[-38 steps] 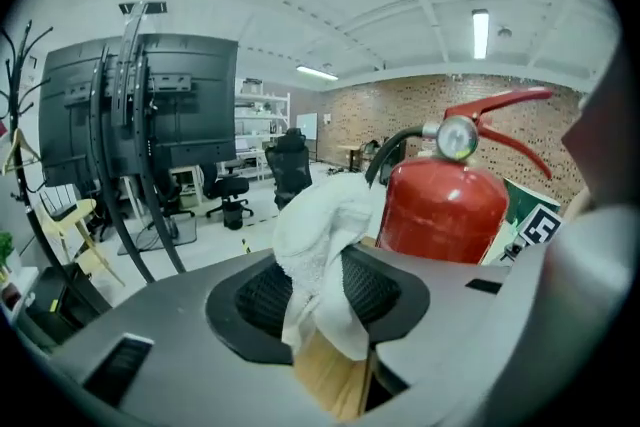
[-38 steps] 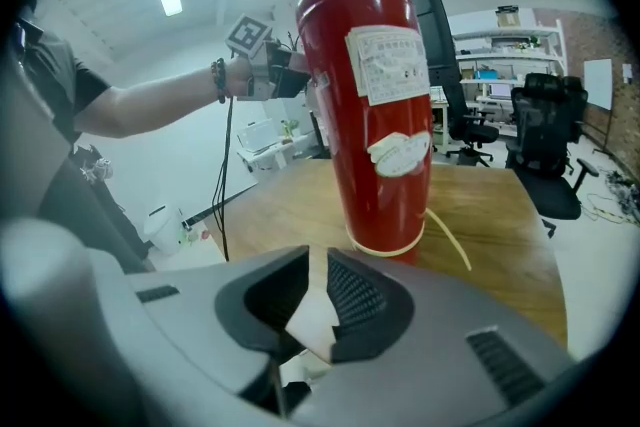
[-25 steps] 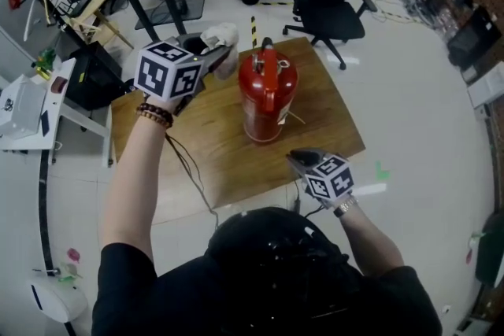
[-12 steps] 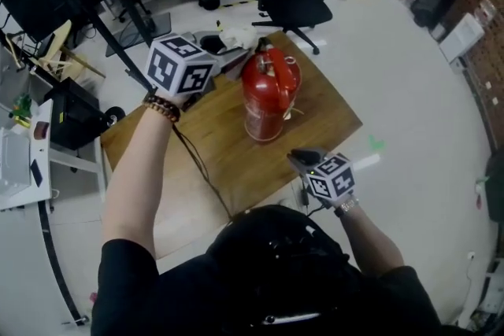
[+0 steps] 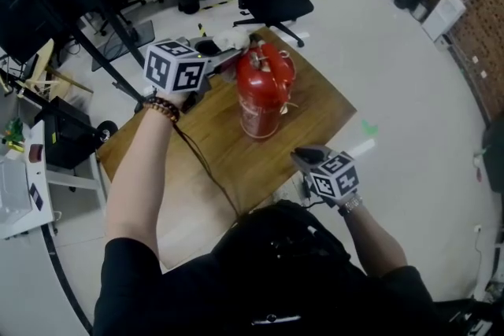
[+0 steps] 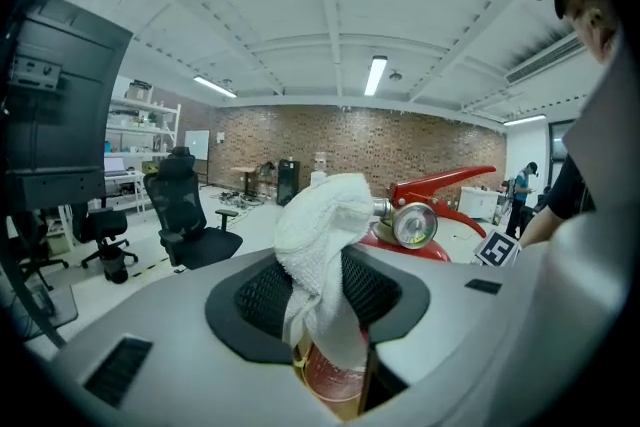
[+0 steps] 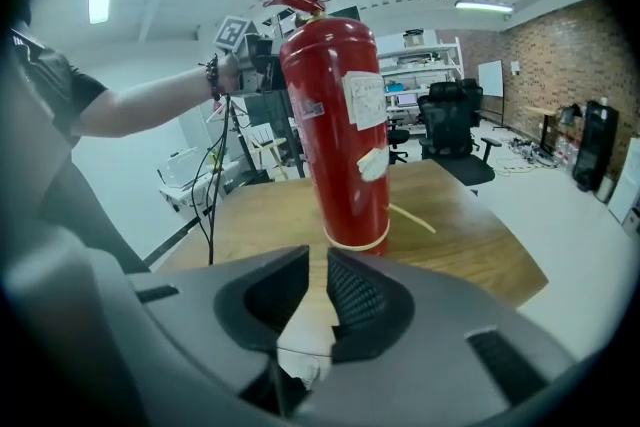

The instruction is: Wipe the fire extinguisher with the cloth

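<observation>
**Step in hand: wiping the valve head**

The left gripper (image 6: 318, 277) is clamped on the cloth (image 6: 322, 220). The pads pinch the lower part of the white towelling, and a loose wad stands out past the jaw tips. This overhang is the working surface. It lets fabric, not the hard jaws, meet the metal.

The fire extinguisher (image 5: 263, 94) stands upright on the wooden table (image 5: 319, 118), directly ahead of the left gripper. Its pressure gauge (image 6: 413, 224) and red lever (image 6: 447, 182) lie just beyond the wad, slightly right of the jaw line. Whether the cloth touches the valve head cannot be told, but the two are at least very close. The gripper points a little below level. This is judged to bring the wad against the top fittings from the side.

The right gripper (image 7: 318, 287) grips nothing. Its jaws stand a narrow gap apart, and bare table shows through the gap. The cylinder rises ahead of and above these jaws, well apart from them, with its paper label (image 7: 366, 100) turned toward them. This gripper sits roughly across the cylinder from the left one. Its judged purpose is standby, ready to brace the body if wiping pressure tips it.

**Caution:** the cylinder is tall, stands on a small base and is unbraced. Side loads applied at the head have the most leverage. Keep wiping pressure light, or steady the body first.
</observation>
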A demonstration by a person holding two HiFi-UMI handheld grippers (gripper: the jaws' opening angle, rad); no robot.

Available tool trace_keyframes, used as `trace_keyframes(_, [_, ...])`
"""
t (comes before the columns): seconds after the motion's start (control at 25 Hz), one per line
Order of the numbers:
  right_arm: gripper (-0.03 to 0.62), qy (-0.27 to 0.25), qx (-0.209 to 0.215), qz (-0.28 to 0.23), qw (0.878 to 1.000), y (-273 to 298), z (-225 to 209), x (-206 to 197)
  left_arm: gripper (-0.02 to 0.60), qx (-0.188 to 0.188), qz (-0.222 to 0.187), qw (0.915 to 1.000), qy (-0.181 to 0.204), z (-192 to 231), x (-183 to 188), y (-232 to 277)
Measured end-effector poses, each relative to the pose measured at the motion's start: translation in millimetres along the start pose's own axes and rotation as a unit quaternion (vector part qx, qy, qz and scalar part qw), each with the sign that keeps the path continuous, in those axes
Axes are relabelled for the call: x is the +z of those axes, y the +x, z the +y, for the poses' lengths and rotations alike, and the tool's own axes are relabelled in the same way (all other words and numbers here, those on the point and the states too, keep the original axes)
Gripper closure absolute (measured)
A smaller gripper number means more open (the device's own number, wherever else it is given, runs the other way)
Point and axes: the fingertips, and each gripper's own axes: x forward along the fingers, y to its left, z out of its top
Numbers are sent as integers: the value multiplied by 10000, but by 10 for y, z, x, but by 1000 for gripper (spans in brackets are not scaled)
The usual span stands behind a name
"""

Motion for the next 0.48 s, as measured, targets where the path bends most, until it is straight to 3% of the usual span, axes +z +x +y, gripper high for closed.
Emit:
trace_keyframes(0.16, [516, 25, 50, 11, 10000, 41, -13, -15, 445, -191, -80, 9989, -417, 64, -81, 27])
trace_keyframes(0.48, [516, 15, 166, 41, 9999, 107, -141, 61, 446, -156, 339, 9978, -548, 171, -455, 175])
